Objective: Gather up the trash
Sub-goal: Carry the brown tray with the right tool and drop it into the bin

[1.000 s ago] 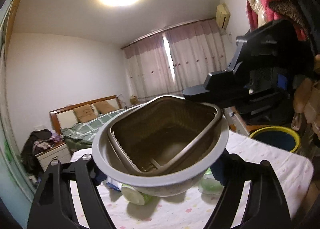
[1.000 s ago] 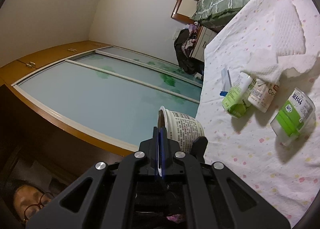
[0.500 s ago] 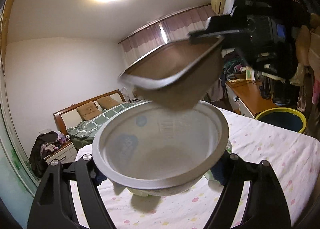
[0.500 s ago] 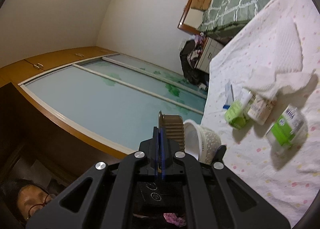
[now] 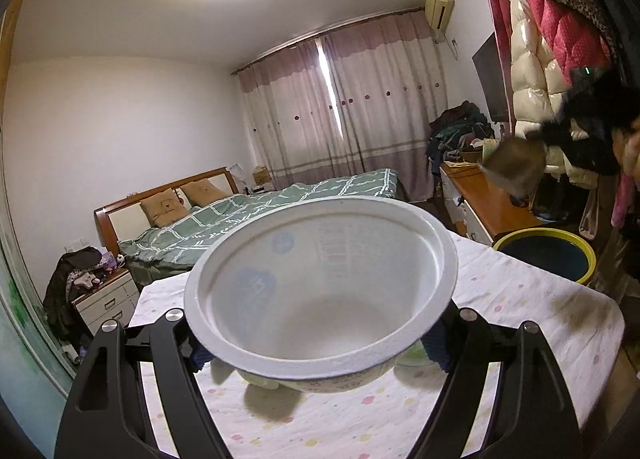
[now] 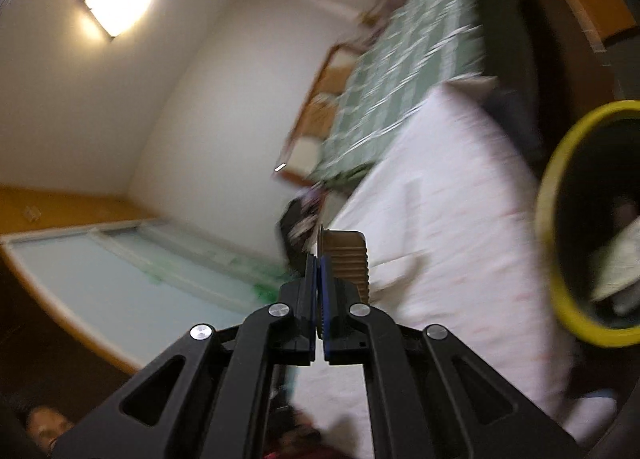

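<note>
in the left wrist view the left gripper (image 5: 320,343) fills the bottom of the frame, its two black fingers (image 5: 176,343) spread wide and pressed against opposite sides of a white bowl (image 5: 320,287), which sits between them in the lower middle of the picture with its open mouth tipped toward the camera. the bowl hangs above a table cloth (image 5: 520,291) dotted with small coloured spots, and its shadow falls on the cloth just beneath it. at the right edge of that frame, past the cloth's corner, stands a bin (image 5: 544,255) with a yellow rim and dark inside. higher up on the right, blurred, the right gripper (image 5: 576,139) holds a brown tray (image 5: 516,171) in the air above the bin's side of the room. in the right wrist view, which is smeared by motion, the right gripper (image 6: 319,291) rises from the bottom centre with its fingers pressed almost together, pinching the thin rim of the ribbed brown tray (image 6: 346,259), which sticks up just beyond the tips in the middle of the frame. the bin (image 6: 560,235) lies at the right edge of this picture, apart from the tray, with some pale trash visible inside it, and the white cloth (image 6: 440,199) runs between them.
</note>
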The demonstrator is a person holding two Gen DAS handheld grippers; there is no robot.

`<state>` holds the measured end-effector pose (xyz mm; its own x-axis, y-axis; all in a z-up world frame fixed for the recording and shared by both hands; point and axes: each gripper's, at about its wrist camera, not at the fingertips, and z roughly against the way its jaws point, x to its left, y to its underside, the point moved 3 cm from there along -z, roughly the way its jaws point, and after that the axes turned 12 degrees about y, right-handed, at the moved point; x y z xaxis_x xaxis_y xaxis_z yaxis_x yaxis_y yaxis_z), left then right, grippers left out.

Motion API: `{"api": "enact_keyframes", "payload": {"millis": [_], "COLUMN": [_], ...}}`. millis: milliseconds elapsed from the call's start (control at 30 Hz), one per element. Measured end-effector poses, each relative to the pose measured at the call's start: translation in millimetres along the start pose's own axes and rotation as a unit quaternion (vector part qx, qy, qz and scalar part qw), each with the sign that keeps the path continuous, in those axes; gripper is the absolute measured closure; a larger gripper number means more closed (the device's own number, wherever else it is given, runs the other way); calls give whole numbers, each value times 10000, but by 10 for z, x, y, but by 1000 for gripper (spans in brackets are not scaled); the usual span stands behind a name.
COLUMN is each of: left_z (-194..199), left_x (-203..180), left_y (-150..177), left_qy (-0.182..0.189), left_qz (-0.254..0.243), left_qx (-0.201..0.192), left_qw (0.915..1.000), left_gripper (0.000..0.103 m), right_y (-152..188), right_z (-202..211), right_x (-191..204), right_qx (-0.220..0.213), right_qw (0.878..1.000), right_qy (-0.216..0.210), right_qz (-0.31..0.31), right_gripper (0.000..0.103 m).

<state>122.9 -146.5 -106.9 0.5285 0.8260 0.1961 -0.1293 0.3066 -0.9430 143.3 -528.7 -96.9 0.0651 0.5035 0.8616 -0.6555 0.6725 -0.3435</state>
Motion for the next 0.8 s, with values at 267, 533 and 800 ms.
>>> {"api": "enact_keyframes", "payload": {"millis": [267, 533, 800], "left_z": [-41, -120, -210], "left_x": [-206, -394, -556], "left_y": [-102, -184, -256], "left_qy": [161, 328, 531], "left_qz": [-166, -279, -359], "left_qx": [5, 62, 120], "left_qw": [9997, 9991, 9979], "left_gripper": [25, 25, 25], "right_y": [-268, -339, -234], "right_z": [188, 90, 83], "right_x": [-950, -1545, -1643], "right_qx": [-494, -439, -609], "right_qw": [9904, 9785, 9639], "right_qy": [1163, 1867, 2539], "right_qz": [-553, -755, -521], "right_gripper": [101, 98, 65]}}
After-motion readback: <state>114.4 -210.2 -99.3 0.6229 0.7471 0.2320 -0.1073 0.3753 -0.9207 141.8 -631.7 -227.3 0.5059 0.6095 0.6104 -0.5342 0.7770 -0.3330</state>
